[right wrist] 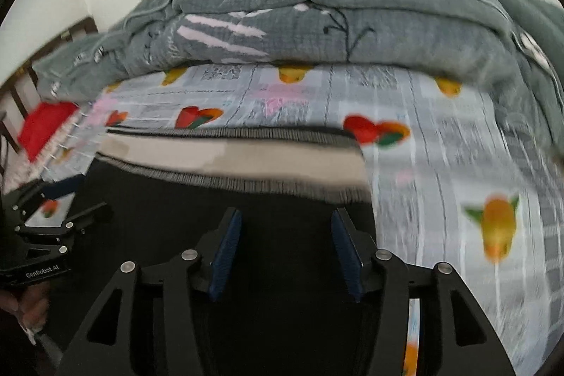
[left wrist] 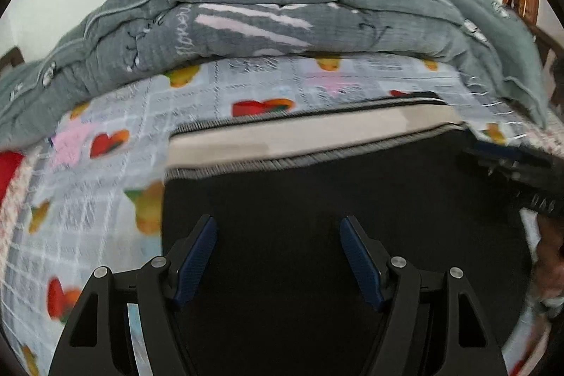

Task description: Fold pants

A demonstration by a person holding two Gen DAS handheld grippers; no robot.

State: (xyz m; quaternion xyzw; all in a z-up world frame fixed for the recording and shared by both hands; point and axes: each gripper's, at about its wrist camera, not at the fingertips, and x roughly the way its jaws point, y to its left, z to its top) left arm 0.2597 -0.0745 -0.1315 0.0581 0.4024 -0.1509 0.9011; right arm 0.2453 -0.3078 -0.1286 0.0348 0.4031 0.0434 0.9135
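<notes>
Black pants lie flat on the bed, with a beige band edged in grey ribbing at their far end. My left gripper is open just above the black cloth near its left edge, holding nothing. In the right wrist view the same pants and beige band show. My right gripper is open over the cloth near its right edge, empty. The right gripper also shows at the right edge of the left wrist view, and the left gripper at the left edge of the right wrist view.
The bed has a pale grid-pattern sheet with fruit prints. A thick grey-green quilt is piled along the far side against a white wall. A red item and a dark wooden bed frame are at the left.
</notes>
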